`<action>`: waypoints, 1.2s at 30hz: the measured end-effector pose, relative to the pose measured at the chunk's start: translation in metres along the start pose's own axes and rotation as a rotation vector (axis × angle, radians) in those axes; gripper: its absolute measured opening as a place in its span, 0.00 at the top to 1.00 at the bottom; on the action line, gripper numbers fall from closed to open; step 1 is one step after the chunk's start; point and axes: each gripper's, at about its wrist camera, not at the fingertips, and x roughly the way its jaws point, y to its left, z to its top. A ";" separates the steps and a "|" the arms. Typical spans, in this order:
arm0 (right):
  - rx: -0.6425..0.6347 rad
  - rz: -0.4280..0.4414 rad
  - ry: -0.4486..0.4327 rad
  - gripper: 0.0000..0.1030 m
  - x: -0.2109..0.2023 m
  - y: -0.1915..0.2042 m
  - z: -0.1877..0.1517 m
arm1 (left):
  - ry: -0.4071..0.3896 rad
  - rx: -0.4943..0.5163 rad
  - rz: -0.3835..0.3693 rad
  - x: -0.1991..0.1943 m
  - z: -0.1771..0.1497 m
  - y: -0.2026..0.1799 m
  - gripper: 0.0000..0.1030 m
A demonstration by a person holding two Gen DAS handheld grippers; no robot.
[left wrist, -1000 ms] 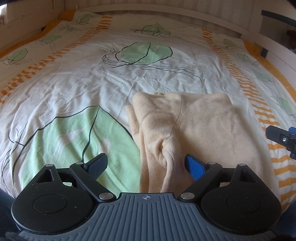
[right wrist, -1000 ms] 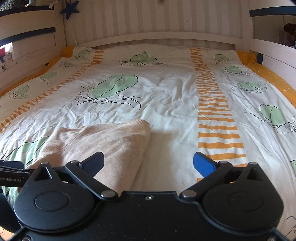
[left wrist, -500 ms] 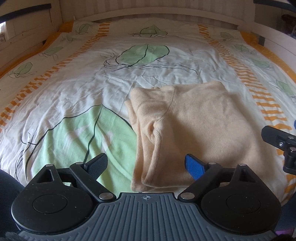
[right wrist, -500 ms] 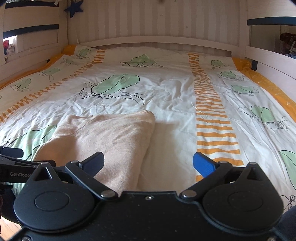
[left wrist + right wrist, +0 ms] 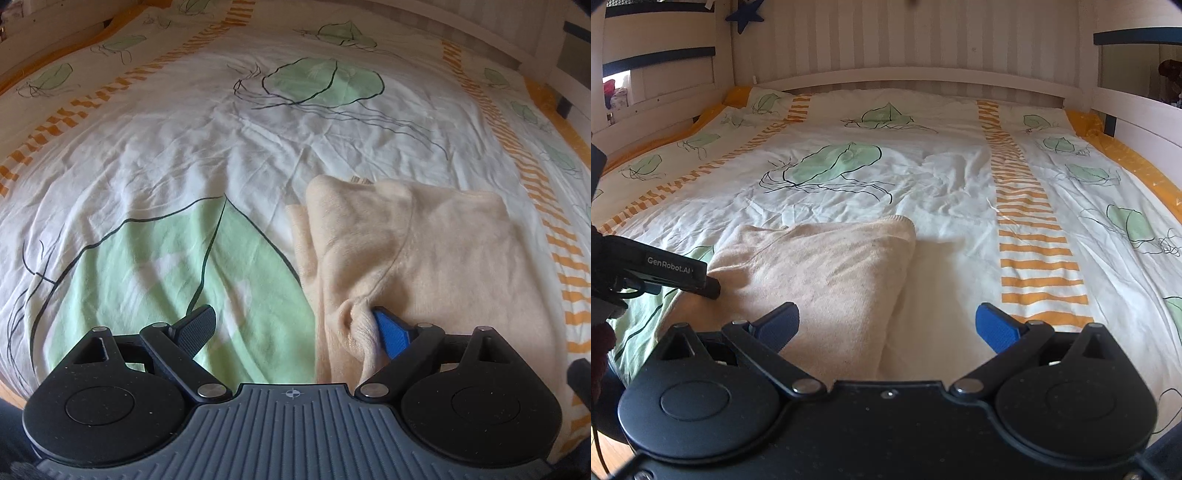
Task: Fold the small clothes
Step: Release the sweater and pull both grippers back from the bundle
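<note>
A peach knit garment [image 5: 424, 251] lies folded on the leaf-print duvet [image 5: 177, 158]. My left gripper [image 5: 291, 325] is open and hangs low over the garment's left edge. A bunched ribbed cuff [image 5: 356, 326] rests against the inner side of its blue right finger, while the left finger is over bare duvet. In the right wrist view the same garment [image 5: 820, 258] lies at lower left. My right gripper [image 5: 886, 321] is open over the garment's right edge, with nothing pinched. The left gripper's finger [image 5: 679, 275] reaches over the garment from the left.
The duvet [image 5: 942, 177] has green leaves and orange stripes and covers the whole bed. White wooden rails [image 5: 908, 75] run along the head end and both sides. A dark blue star [image 5: 744, 14] hangs at the upper left. A strip of wood floor shows at the lower left.
The left gripper has moved forward and down from half a second ago, and the cuff is beside its right finger again. The right gripper has barely shifted. Both stay open.
</note>
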 end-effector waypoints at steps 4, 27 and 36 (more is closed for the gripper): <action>0.036 0.005 -0.002 0.01 0.000 -0.008 0.001 | 0.049 -0.133 -0.102 0.007 -0.006 0.029 0.10; 0.156 0.065 -0.010 0.01 0.005 -0.021 0.008 | 0.011 -0.038 0.016 -0.007 0.026 0.005 0.22; 0.142 0.042 0.004 0.01 0.010 -0.021 0.006 | 0.068 -0.069 0.134 0.017 0.015 0.024 0.22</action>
